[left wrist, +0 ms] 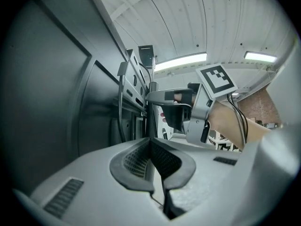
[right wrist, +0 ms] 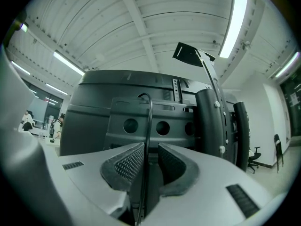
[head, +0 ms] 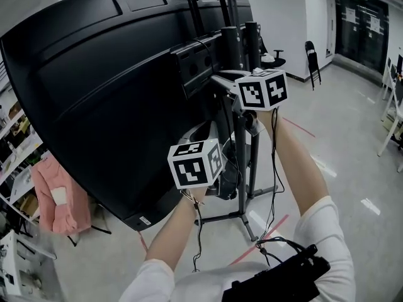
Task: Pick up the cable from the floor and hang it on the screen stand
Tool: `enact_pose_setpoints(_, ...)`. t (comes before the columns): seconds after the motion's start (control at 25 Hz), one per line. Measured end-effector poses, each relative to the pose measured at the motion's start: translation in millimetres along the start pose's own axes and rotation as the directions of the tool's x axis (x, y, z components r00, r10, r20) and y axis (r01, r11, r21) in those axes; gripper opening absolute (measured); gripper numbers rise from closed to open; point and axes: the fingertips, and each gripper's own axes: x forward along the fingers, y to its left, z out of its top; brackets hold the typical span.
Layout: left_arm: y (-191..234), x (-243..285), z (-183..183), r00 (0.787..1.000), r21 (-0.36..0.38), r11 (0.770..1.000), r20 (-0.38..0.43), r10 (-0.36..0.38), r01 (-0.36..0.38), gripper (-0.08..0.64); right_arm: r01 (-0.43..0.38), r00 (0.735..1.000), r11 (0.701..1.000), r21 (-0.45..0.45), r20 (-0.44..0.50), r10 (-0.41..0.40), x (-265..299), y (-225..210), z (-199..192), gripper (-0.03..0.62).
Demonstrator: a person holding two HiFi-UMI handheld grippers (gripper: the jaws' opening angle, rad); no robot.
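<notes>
Thin glossy black cable [right wrist: 147,126] runs up between right gripper [right wrist: 151,155] mesh-textured pads, jaws slightly apart, cable hugging one pad, arching over round-holed bracket [right wrist: 162,126] on screen stand [right wrist: 210,121]. Left gripper [left wrist: 150,149] pads pressed together, nothing visible between.

Black on the screen [head: 94,87] back and the cable [right wrist: 146,140]. Black-and-white squares on both marker cubes [head: 195,163]. Dark grey cross-hatching on the pads [right wrist: 127,166]. Pink on the cloth [head: 53,197].

A lab-like office: big screen [head: 94,93] on a stand [head: 242,168], swivel chair [right wrist: 255,153], taped floor [head: 352,137], strip lights [right wrist: 237,20].
</notes>
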Motion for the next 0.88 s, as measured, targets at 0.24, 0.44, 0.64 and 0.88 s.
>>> enact_pose_setpoints(0.24, -10.1, 1.7, -16.5, 0.999, -0.005, 0.999, -0.025, -0.038, 0.038, 0.005, 0.039, 0.999, 0.999, 0.013, -0.021, -0.038, -12.3, -0.1, -27.0, 0.084)
enact_pose_setpoints(0.44, -18.4, 2.3, -33.6, 0.997, -0.014, 0.998, -0.046, -0.067, 0.067, 0.005, 0.079, 0.997, 0.997, 0.025, -0.024, -0.079, -27.5, 8.8, -54.3, 0.084)
enact_pose_setpoints(0.64, -25.0, -12.8, -58.7, 0.994, -0.013, 0.995, -0.047, -0.099, 0.099, 0.005, 0.196, 0.980, 0.978, 0.070, 0.014, -0.197, -53.7, 23.4, -88.5, 0.084)
enact_pose_setpoints(0.88, -20.3, -19.0, -98.6, 0.990, -0.067, 0.991, -0.069, -0.119, 0.115, 0.005, 0.324, 0.945, 0.938, 0.122, 0.002, -0.327, -80.4, 26.9, -137.4, 0.083)
